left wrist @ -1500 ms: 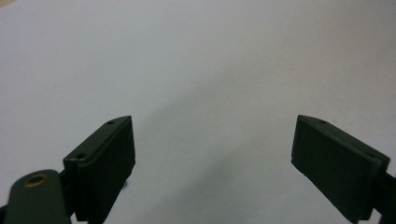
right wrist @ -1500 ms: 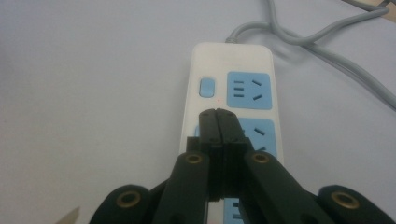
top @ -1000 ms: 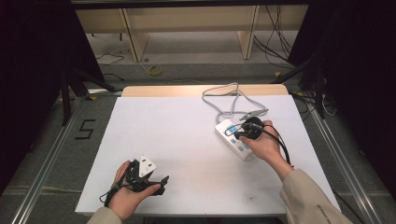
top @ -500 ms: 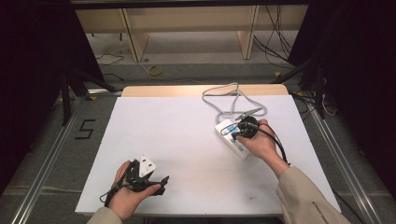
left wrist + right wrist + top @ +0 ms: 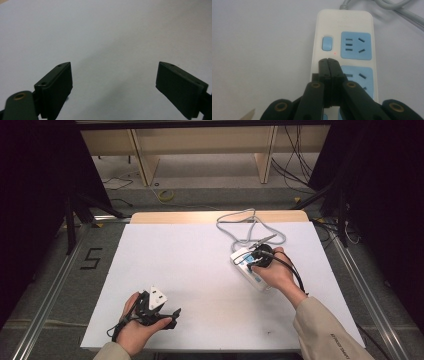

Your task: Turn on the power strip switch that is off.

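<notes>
A white power strip (image 5: 245, 268) with blue sockets (image 5: 355, 45) lies at the table's right, and its grey cable (image 5: 248, 223) loops toward the back edge. My right gripper (image 5: 254, 262) is over the strip, jaws shut with nothing between them. In the right gripper view its tips (image 5: 328, 61) rest just below the blue switch (image 5: 327, 43), beside a small red light. My left gripper (image 5: 170, 314) is held low at the front left over bare table, a white plate (image 5: 157, 298) on top of it. Its jaws (image 5: 115, 75) stand wide open and empty.
The white table top (image 5: 190, 265) has a wooden strip (image 5: 170, 217) along its back edge. Beyond it on the floor stand wooden shelf frames (image 5: 140, 155), with loose cables around them. Metal rails (image 5: 50, 290) run along both sides.
My right hand has shifted slightly left over the power strip, with its gripper still shut. The left hand and gripper have not moved.
</notes>
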The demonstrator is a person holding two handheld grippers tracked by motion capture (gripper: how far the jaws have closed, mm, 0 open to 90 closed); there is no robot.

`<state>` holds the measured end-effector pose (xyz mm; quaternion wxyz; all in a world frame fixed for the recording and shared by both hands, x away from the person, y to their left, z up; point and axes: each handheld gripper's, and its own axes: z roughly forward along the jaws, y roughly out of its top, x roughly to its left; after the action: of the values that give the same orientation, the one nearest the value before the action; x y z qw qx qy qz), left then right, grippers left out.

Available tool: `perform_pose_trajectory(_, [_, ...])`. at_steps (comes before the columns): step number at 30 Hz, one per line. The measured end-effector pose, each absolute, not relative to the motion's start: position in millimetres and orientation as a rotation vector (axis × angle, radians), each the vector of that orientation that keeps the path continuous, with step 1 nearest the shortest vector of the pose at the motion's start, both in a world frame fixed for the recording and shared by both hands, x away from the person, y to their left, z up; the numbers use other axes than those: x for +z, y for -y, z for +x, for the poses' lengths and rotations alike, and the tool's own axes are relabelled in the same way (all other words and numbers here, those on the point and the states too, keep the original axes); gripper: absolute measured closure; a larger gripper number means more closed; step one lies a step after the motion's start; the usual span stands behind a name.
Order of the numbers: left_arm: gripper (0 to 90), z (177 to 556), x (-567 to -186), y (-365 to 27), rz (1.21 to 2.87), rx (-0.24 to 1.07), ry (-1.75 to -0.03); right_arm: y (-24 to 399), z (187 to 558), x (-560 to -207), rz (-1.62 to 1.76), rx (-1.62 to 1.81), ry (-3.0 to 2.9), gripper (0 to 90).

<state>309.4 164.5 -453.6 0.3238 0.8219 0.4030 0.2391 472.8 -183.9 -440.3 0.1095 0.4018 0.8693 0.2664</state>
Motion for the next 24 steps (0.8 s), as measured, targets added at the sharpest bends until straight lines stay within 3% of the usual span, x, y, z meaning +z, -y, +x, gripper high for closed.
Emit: perform_pose_trajectory(24, [13.5, 309.1, -453.4, -163.9, 2.157, 0.628, -1.054, 177.3, 476.7, -438.5, 1.181, 0.694, -2.589, 90.0])
